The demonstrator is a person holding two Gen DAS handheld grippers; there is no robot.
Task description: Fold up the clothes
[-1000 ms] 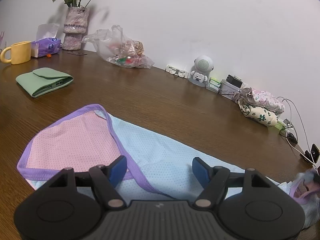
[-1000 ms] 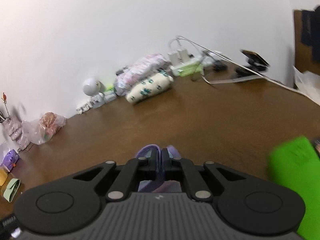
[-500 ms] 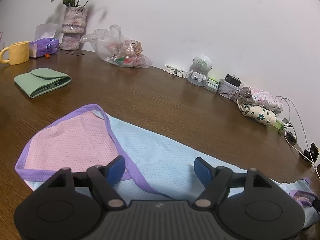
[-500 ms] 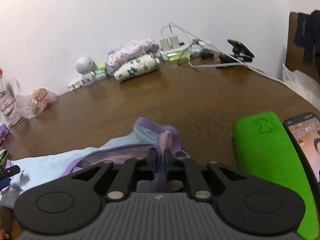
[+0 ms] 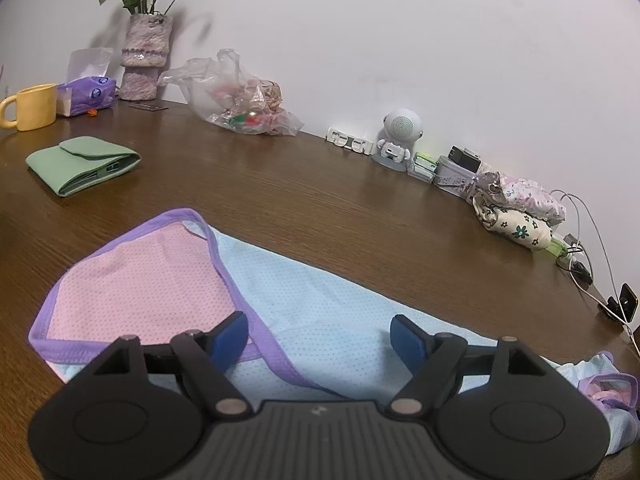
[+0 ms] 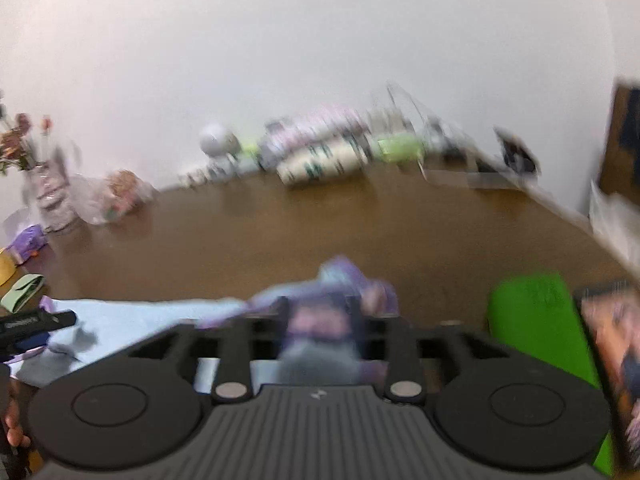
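Observation:
A light blue mesh garment (image 5: 320,304) with a pink panel and purple trim lies spread on the brown table (image 5: 320,208). My left gripper (image 5: 318,338) hovers over its near edge. Its jaws are wide apart and still opening, with only flat cloth under them. In the blurred right wrist view, the garment's bunched purple-trimmed end (image 6: 340,280) lies between the fingers of my right gripper (image 6: 320,316). Those jaws are opening and the pads stand clear of the cloth. The same end shows crumpled at the far right of the left wrist view (image 5: 608,388).
A folded green cloth (image 5: 80,164), a yellow mug (image 5: 32,106), a flower vase (image 5: 144,60) and a plastic bag (image 5: 244,100) stand at the back left. Folded floral clothes (image 5: 516,208) and cables lie along the wall. A green pad (image 6: 532,320) and a phone (image 6: 612,360) lie to the right.
My right gripper was shut on the garment's end and has opened, shifting sideways and rolling. The end has dropped onto the table. My left jaws have widened slightly.

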